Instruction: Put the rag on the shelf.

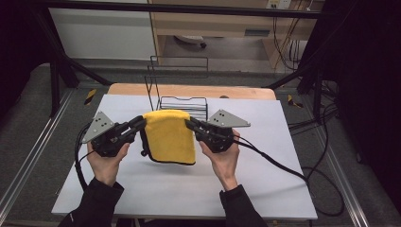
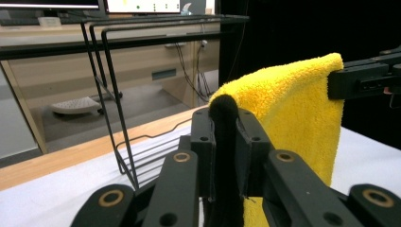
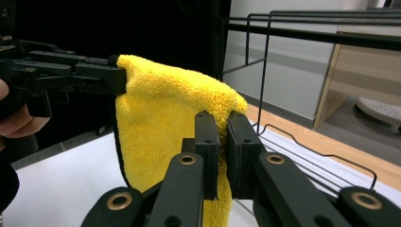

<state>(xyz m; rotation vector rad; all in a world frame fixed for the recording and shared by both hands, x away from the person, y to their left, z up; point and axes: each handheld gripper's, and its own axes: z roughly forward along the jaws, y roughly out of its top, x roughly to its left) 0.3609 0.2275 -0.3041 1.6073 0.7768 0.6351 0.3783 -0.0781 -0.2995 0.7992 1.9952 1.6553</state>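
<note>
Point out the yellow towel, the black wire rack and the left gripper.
yellow towel [image 1: 169, 137]: high view, middle of the hanging cloth.
black wire rack [image 1: 183, 105]: high view, its low front basket wires.
left gripper [image 1: 140, 122]: high view, jaw tips clamped on the towel's corner.

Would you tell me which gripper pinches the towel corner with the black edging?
The left gripper: its towel corner shows black trim between the jaws; the right gripper grips plain yellow.
</note>
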